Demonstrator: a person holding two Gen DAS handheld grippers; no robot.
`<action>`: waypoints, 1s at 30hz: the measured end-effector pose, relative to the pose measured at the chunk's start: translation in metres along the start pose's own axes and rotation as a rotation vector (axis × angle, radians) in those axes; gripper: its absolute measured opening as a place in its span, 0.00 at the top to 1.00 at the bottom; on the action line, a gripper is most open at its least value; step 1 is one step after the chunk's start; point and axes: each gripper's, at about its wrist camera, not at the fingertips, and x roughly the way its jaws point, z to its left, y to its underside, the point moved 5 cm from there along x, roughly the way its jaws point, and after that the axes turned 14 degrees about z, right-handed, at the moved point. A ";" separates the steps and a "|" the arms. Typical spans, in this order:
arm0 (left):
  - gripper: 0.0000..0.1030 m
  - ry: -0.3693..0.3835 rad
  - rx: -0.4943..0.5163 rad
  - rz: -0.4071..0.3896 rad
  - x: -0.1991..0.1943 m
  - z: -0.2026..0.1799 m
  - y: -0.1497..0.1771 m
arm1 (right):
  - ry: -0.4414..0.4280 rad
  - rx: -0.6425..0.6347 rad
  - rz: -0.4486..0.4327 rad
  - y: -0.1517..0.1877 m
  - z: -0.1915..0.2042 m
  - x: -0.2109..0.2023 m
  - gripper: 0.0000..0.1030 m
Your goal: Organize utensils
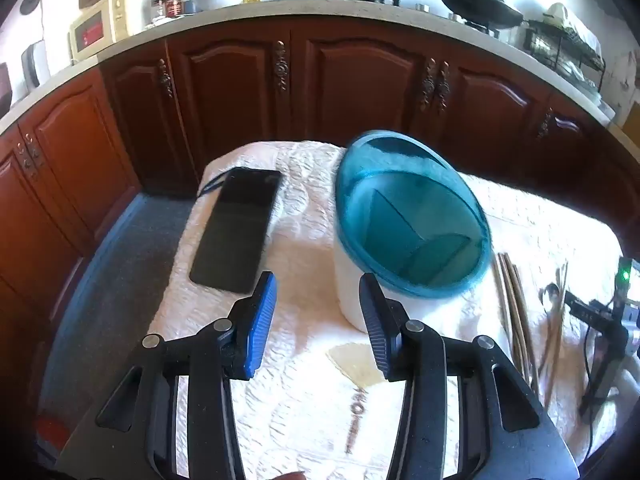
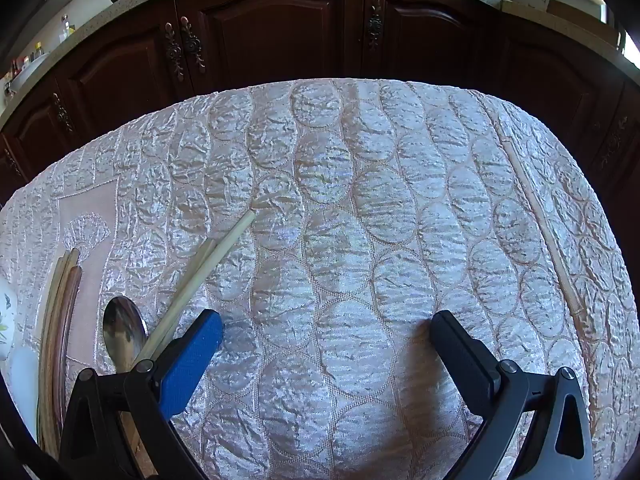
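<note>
A white utensil holder (image 1: 352,288) with a teal divided top (image 1: 412,216) stands on the quilted cloth, with no utensils showing in it. My left gripper (image 1: 316,284) hovers open just in front of it, its dark finger beside the white wall, and nothing lies between the fingers. Brown chopsticks (image 1: 514,304) and a metal spoon (image 1: 554,294) lie to the holder's right. My right gripper (image 2: 326,318) is wide open over bare cloth. To its left lie a pale pair of chopsticks (image 2: 208,264), the spoon (image 2: 124,332) and the brown chopsticks (image 2: 60,320). One lone chopstick (image 2: 552,240) lies far right.
A black phone (image 1: 236,228) lies on the cloth (image 2: 340,200) left of the holder. Dark wooden cabinets (image 1: 360,80) stand just beyond the table's far edge, under a crowded counter. The floor (image 1: 132,260) drops away to the left of the table.
</note>
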 end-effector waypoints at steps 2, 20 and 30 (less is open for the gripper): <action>0.59 -0.042 0.031 -0.010 -0.001 -0.010 0.004 | 0.001 0.000 0.001 0.000 0.000 0.000 0.00; 0.59 0.057 0.127 -0.022 -0.032 -0.093 0.030 | -0.134 -0.133 -0.008 0.060 0.025 -0.095 0.04; 0.59 0.120 0.168 -0.095 -0.065 -0.128 0.029 | -0.158 -0.104 -0.176 0.063 0.070 -0.200 0.04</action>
